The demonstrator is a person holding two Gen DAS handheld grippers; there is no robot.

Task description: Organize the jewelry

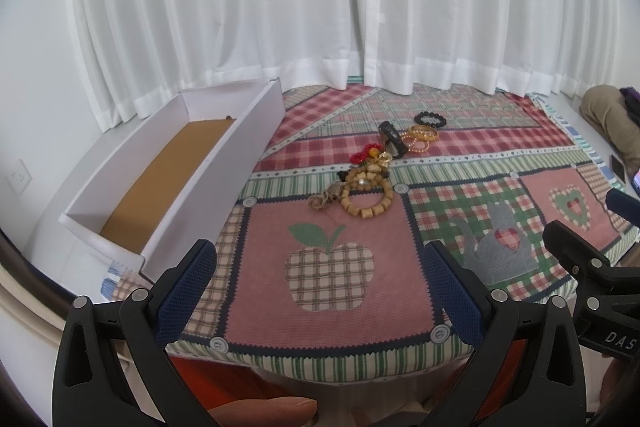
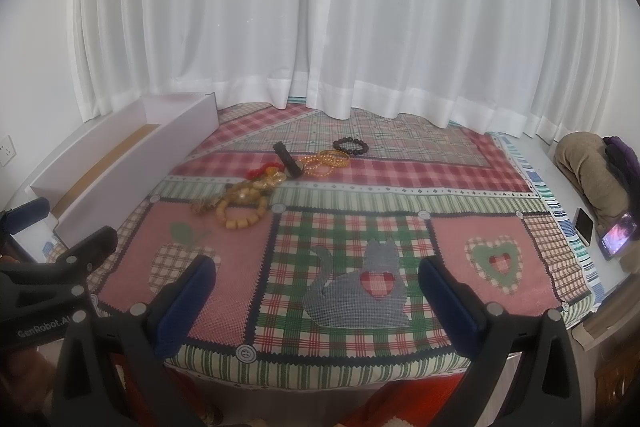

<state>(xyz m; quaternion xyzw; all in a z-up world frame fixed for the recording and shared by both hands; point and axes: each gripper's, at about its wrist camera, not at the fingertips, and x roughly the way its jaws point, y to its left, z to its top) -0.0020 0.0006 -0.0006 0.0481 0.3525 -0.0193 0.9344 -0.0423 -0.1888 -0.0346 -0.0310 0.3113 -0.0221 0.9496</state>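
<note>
Patchwork cloth (image 1: 332, 311) covers the table; a white box (image 1: 212, 187) sits at its far left. Jewelry (beads, bangles, a dark band) (image 1: 372, 167) lies mid-cloth, right of the box. Left gripper (image 1: 320, 267) and right gripper (image 2: 318, 281) hover near, both spread wide and holding nothing.

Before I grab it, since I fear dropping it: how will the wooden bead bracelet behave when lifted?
The wooden bead bracelet probably sags, being separate strung beads. Its tassel would likely dangle. It lies against other jewelry, so neighbours may drag along.

Heaped mid-quilt: wooden bead bracelet (image 1: 367, 197), gold bangles (image 1: 423, 135), black bead bracelet (image 1: 430, 118) farthest back. Open white box (image 1: 216, 163) lying at left.
</note>
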